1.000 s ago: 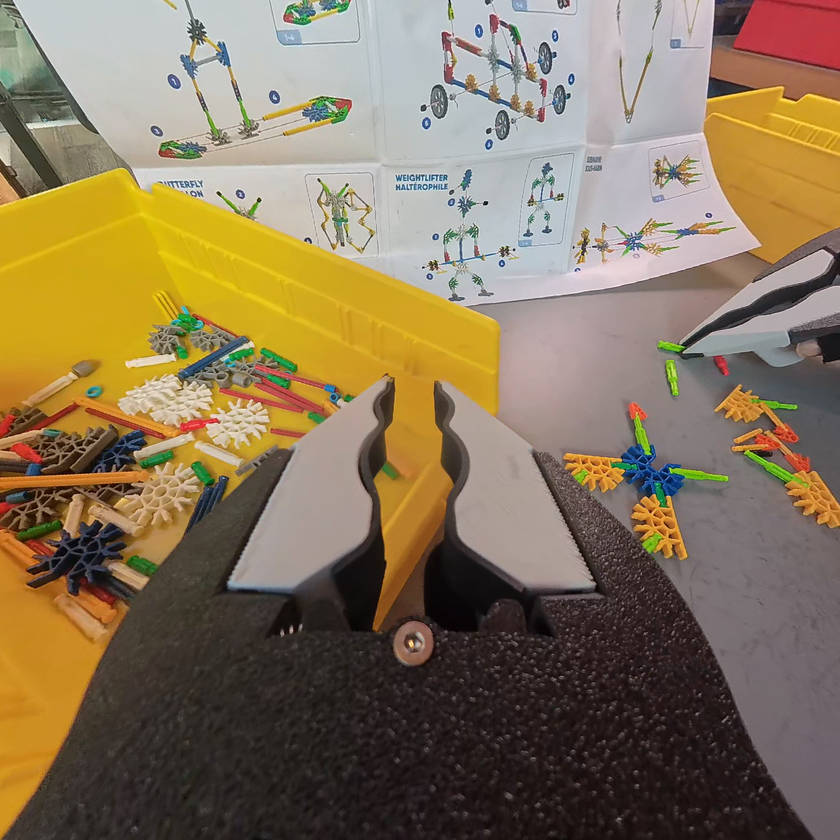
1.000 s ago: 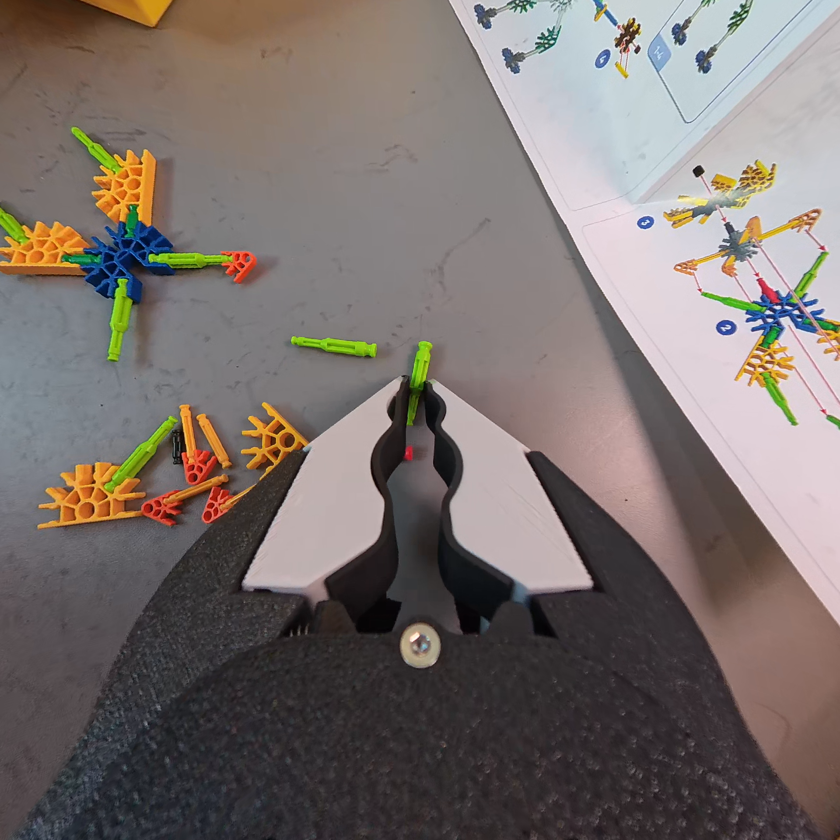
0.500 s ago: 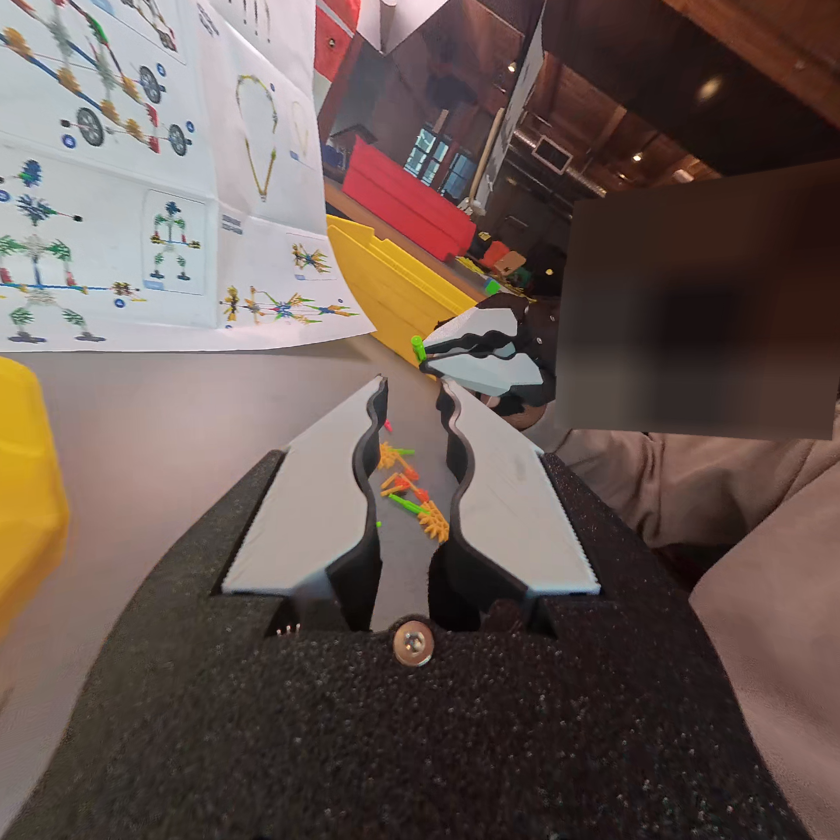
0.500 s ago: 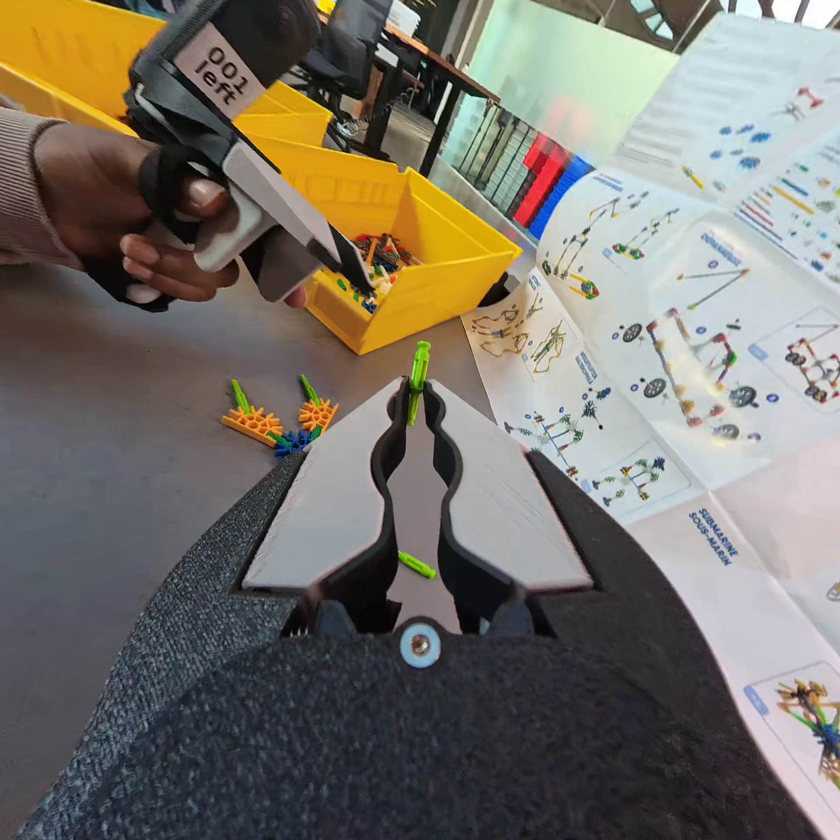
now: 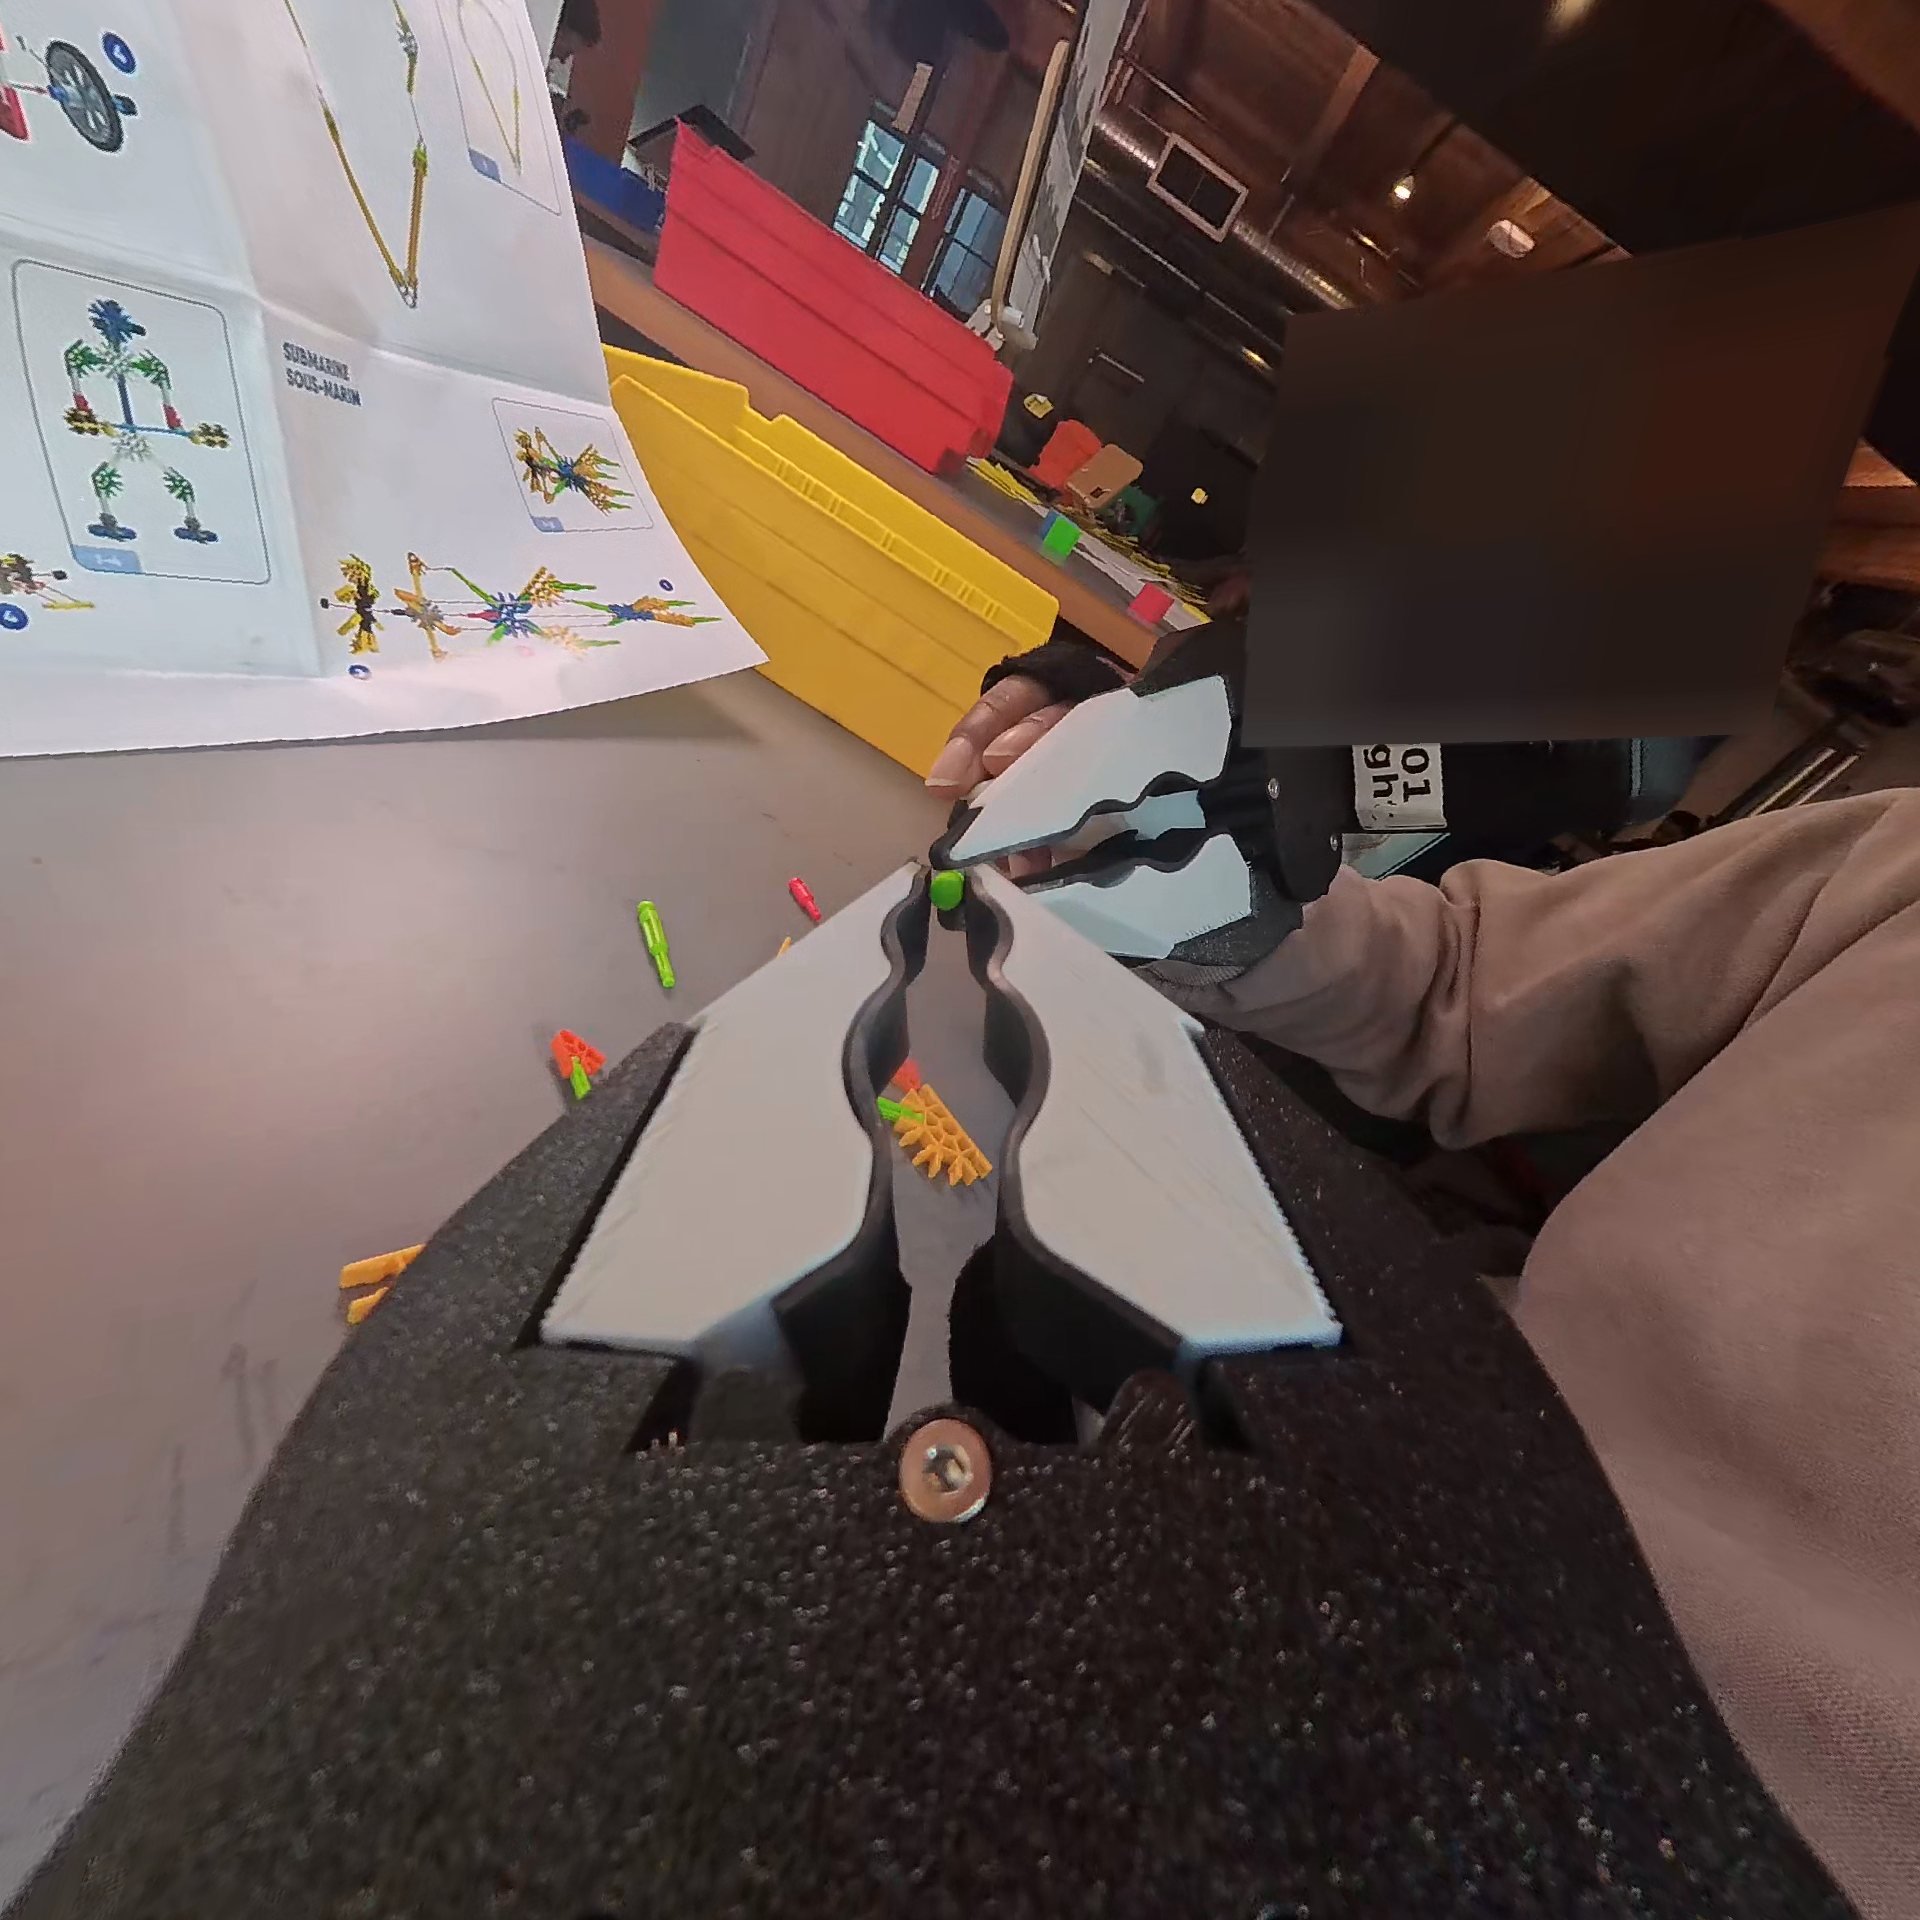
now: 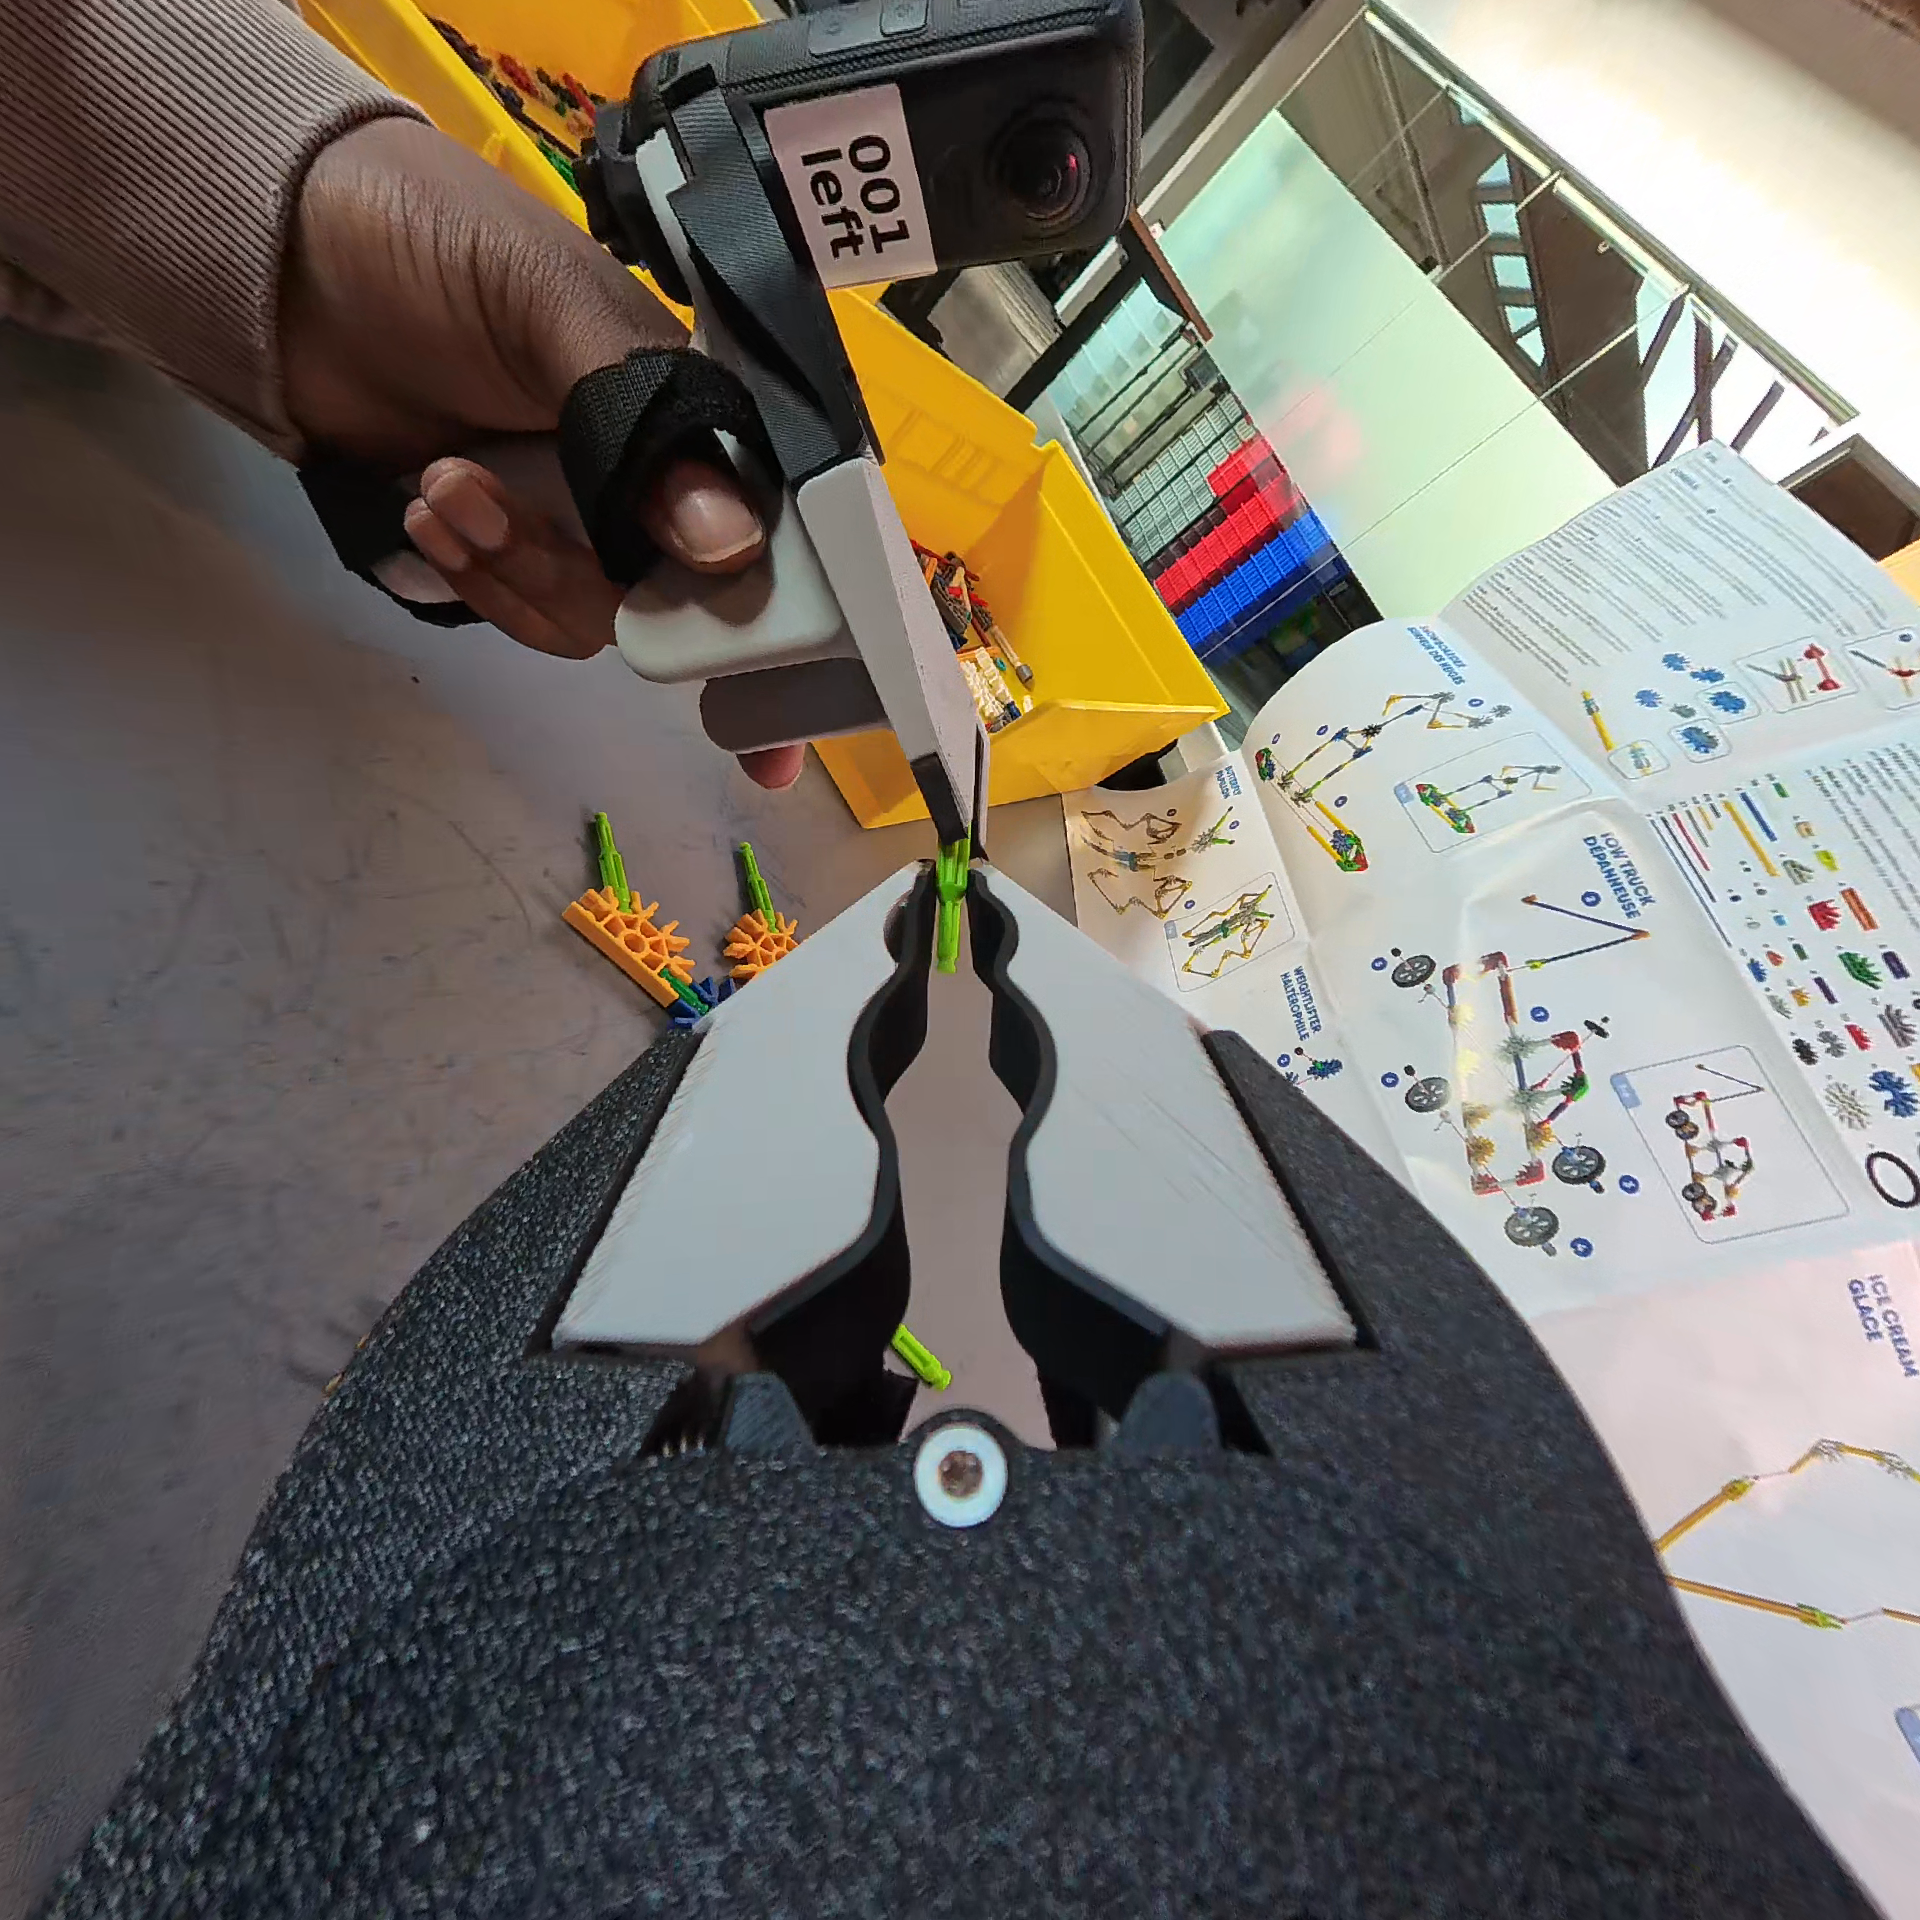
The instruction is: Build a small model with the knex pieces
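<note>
Short lime-green rod [image 6: 948,914] sits pinched in the right gripper [image 6: 948,883] tips above the table [image 6: 260,935]; left gripper [image 5: 943,883], earlier apart, now clamps its other end.

Lime-green rod [image 6: 948,906], yellow bin [image 6: 1081,665].

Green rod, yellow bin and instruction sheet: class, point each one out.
green rod [image 6: 948,902], right wrist view, its mid-shaft between the gripper tips
yellow bin [image 6: 1091,665], right wrist view, its outer side wall
instruction sheet [image 5: 312,499], left wrist view, a blank white area
</note>
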`<state>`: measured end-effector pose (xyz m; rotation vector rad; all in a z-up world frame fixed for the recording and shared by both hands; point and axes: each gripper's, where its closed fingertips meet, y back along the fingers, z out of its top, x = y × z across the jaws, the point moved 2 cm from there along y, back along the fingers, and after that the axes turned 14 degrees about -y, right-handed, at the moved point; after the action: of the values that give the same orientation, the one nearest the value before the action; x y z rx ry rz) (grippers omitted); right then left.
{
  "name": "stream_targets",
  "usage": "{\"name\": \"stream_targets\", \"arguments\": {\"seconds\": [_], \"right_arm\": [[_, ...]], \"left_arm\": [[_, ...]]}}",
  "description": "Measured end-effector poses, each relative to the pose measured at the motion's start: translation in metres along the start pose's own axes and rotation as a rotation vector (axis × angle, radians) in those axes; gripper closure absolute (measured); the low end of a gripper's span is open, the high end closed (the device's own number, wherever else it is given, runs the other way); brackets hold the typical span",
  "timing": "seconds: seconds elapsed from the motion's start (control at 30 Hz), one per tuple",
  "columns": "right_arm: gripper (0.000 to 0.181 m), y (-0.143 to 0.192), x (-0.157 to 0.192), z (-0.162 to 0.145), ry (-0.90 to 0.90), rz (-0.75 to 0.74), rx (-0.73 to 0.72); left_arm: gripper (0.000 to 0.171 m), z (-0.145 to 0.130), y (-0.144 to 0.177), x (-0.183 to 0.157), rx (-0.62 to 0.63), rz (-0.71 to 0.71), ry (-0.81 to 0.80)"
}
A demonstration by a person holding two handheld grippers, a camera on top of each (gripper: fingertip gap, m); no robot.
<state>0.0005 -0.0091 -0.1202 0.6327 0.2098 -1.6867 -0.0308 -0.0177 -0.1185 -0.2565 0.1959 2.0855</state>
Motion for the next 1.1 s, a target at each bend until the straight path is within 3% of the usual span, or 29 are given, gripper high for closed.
{"name": "stream_targets", "arguments": {"seconds": [0.3,0.4,0.53,0.63,0.73,0.83,1.1], "right_arm": [[0.168,0.002,-0.017,-0.009,-0.136,-0.032,-0.031],[0.153,0.008,-0.039,-0.015,-0.265,-0.080,-0.059],[0.116,0.014,-0.056,-0.024,-0.459,-0.042,-0.093],[0.107,0.015,-0.053,-0.028,-0.469,0.000,-0.091],[0.111,0.011,-0.036,-0.025,-0.393,0.059,-0.079],[0.135,0.007,-0.014,-0.020,-0.286,0.116,-0.058],[0.171,0.000,0.005,-0.022,-0.072,0.088,0.026]], "left_arm": [[0.166,-0.006,0.002,0.009,0.078,0.113,-0.150],[0.166,-0.012,0.002,0.015,0.120,0.164,-0.192],[0.166,-0.016,-0.001,0.015,0.139,0.173,-0.205],[0.166,-0.017,-0.004,0.013,0.130,0.148,-0.178],[0.166,-0.015,-0.005,0.009,0.102,0.108,-0.127],[0.166,-0.014,-0.005,0.008,0.083,0.086,-0.091],[0.166,-0.013,-0.006,0.004,0.045,0.036,-0.018]]}}
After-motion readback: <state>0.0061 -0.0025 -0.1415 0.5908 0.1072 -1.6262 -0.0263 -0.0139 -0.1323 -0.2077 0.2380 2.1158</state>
